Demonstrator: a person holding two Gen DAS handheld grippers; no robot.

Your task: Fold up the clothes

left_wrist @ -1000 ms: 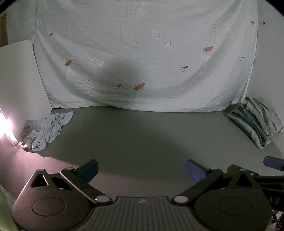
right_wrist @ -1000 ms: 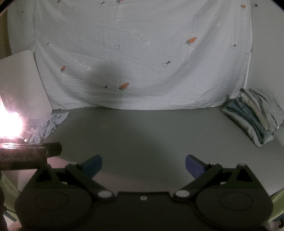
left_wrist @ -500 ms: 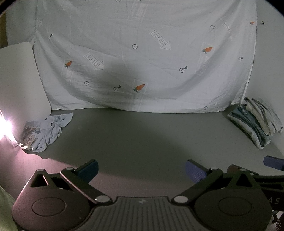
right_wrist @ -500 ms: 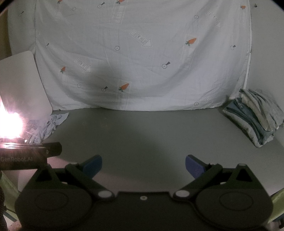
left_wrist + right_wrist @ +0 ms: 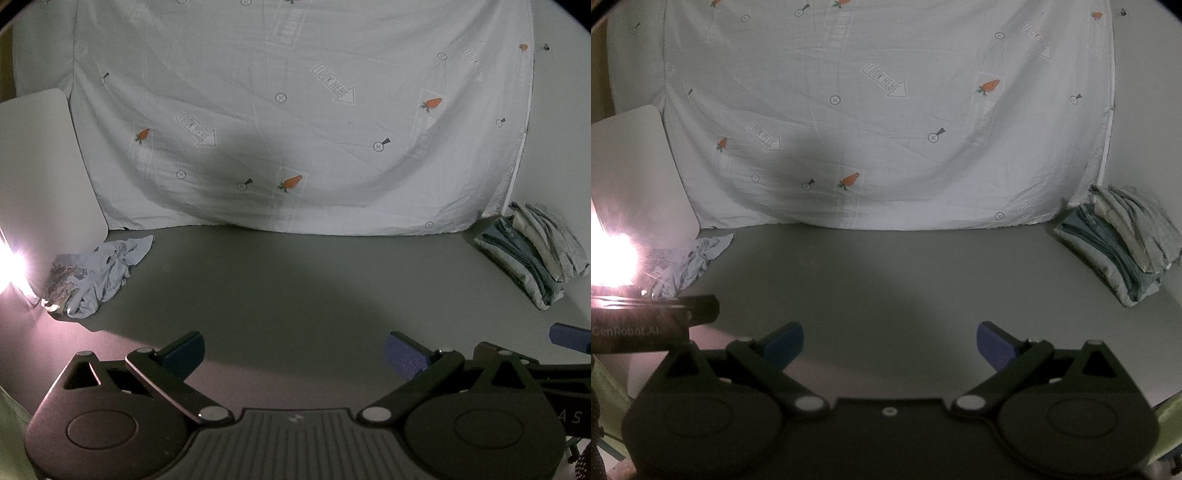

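dim room, one harsh light (image 5: 9, 264) flaring at the far left edge of the desk (image 5: 295, 295), washing that corner pink.

left claw (image 5: 293, 349) held low over the near edge of the desk, blue-padded fingers (image 5: 186, 349) spread wide apart, nothing between them. right claw (image 5: 890, 341) beside it, same posture: fingers (image 5: 991, 345) splayed wide, gap empty, grey desk surface showing through. in the left wrist view, part of the right claw's black body and one blue pad poke in at the lower right; in the right wrist view, the left tool's black bar with white lettering sits at the lower left.

clothes to fold: a crumpled heap (image 5: 98, 271) (image 5: 685, 264), pale blue fabric tangled with a patterned piece, lies at the far left of the desk, near the light and well apart from both claws. untouched, unfolded.

far right of the desk: a folded stack (image 5: 532, 251) (image 5: 1124, 242) of garments, denim-blue layers sandwiched with light grey ones, leaning a little, close to the backdrop's right edge.

behind everything hangs a white sheet (image 5: 295, 110) printed with carrots, "look here" arrows and small circled crosses; its lower hem meets the back of the desk. a pale rounded-corner board (image 5: 40, 166) stands at the left, beside the sheet. broad dark shadow falls across the desk's middle and up onto the sheet.
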